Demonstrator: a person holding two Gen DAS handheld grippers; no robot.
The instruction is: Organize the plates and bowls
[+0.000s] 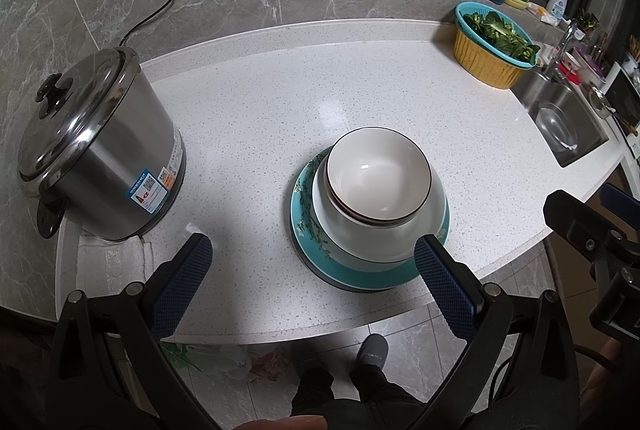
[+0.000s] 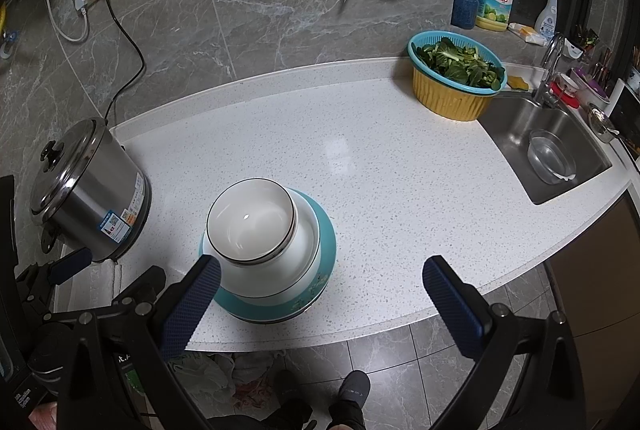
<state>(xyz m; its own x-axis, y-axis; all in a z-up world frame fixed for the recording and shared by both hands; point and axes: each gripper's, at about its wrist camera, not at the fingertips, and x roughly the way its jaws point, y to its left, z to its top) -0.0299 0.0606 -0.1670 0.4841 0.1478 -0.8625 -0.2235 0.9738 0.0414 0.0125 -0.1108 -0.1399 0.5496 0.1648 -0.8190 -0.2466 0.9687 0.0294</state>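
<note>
White bowls (image 1: 378, 175) nested on white plate atop teal floral plate (image 1: 308, 226), near front edge of worktop (image 1: 280, 101). Left hand-held gripper (image 1: 312, 282) and right hand-held gripper (image 2: 322, 300) both wide, empty. Risk: nudging stack topples bowls off edge.

A white speckled stone countertop (image 1: 260, 101) carries a steel lidded cooker pot (image 1: 104, 149) at left on a white folded cloth (image 1: 112, 262), a teal floral plate (image 1: 316, 250) under stacked dishes near the front edge, and a yellow ribbed basket (image 1: 484, 63) far right.
</note>
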